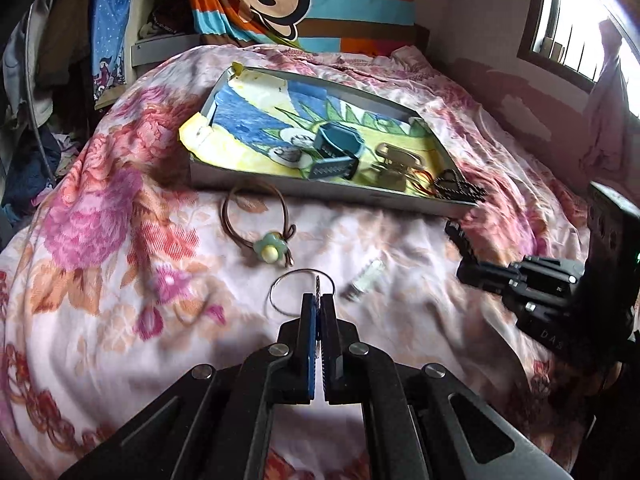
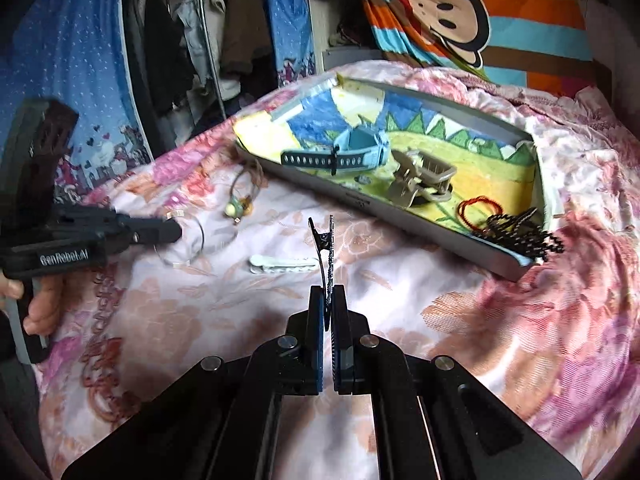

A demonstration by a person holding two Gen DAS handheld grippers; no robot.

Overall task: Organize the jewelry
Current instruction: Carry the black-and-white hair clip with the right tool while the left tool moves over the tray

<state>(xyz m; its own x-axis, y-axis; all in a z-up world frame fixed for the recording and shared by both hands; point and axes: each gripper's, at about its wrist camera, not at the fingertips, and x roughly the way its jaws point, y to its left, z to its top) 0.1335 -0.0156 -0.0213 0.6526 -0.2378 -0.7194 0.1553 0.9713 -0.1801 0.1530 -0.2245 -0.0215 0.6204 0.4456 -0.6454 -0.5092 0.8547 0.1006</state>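
Observation:
My left gripper (image 1: pixel 319 300) is shut on a thin silver ring (image 1: pixel 280 292) just above the floral bedspread. My right gripper (image 2: pixel 329 294) is shut on a black hair clip (image 2: pixel 325 248) that sticks up from its tips. A grey tray (image 1: pixel 320 190) with a drawn lining lies further back; it holds a teal watch (image 1: pixel 336 152), a beige claw clip (image 2: pixel 420 182), a red cord (image 2: pixel 476 210) and a black chain (image 2: pixel 524 232). A brown cord bracelet with a green flower bead (image 1: pixel 270 246) and a white hair clip (image 1: pixel 366 280) lie on the bed in front of the tray.
A striped monkey-print pillow (image 1: pixel 304 4) stands behind the tray. Hanging clothes (image 2: pixel 192 40) and a blue curtain fill the left. A wall with a window (image 1: pixel 576 40) is at the right. The right gripper's body (image 1: pixel 560 292) shows at the right of the left wrist view.

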